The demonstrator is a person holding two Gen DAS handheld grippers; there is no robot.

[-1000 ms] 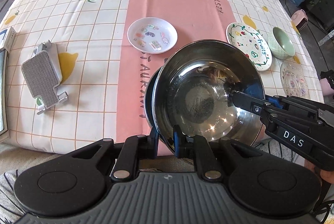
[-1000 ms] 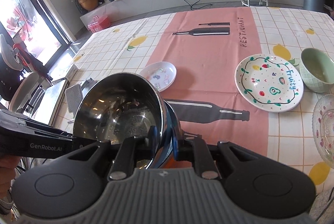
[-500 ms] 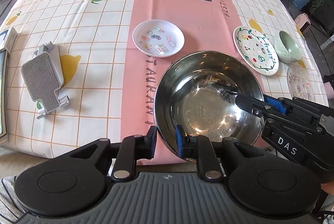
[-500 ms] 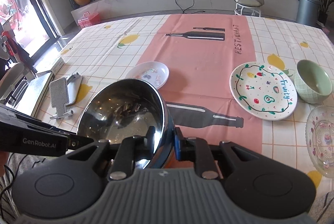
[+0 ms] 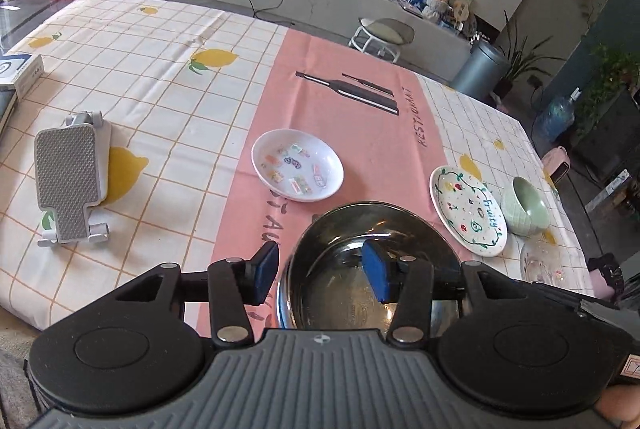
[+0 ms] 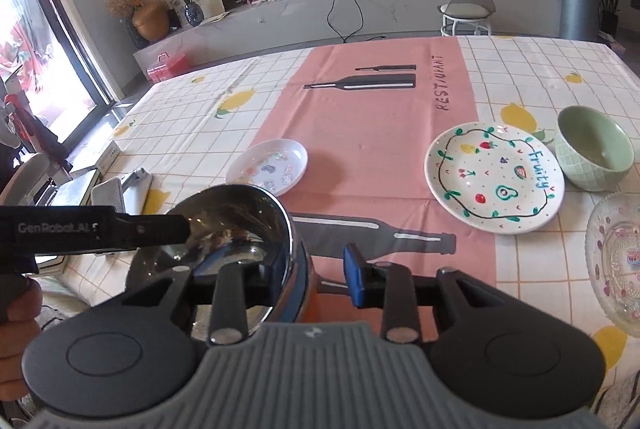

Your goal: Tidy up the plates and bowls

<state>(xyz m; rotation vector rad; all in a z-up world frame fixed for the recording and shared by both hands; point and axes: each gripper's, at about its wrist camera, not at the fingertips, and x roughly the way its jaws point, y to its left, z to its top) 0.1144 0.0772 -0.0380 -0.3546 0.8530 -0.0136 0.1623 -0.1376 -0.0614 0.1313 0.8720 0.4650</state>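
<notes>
- We count one steel bowl [image 5: 372,261] at the near table edge, about 6 o'clock from the sticker plate [image 5: 297,165]; in the right wrist view a blue rim shows under it, perhaps a second dish, though we cannot tell.
- Our left gripper [image 5: 324,275] stands wide, its two blue pads [image 5: 378,275] straddling the steel bowl's near-left rim, one outside and one inside, neither pressing it.
- Our right gripper [image 6: 320,271] also stands wide across the bowl's right rim; its left fingertip is hidden behind the bowl.
- We count three plates: the sticker plate at centre, the "Fruity" plate [image 6: 495,178] toward 3 o'clock of it, and one clear glass plate [image 6: 618,261] at the right edge.
- One green bowl [image 6: 595,148] sits just beside the "Fruity" plate, at its 2 o'clock.
- One grey stand [image 5: 70,185] lies at 9 o'clock on the tablecloth [image 5: 168,101], well apart from the dishes.
</notes>
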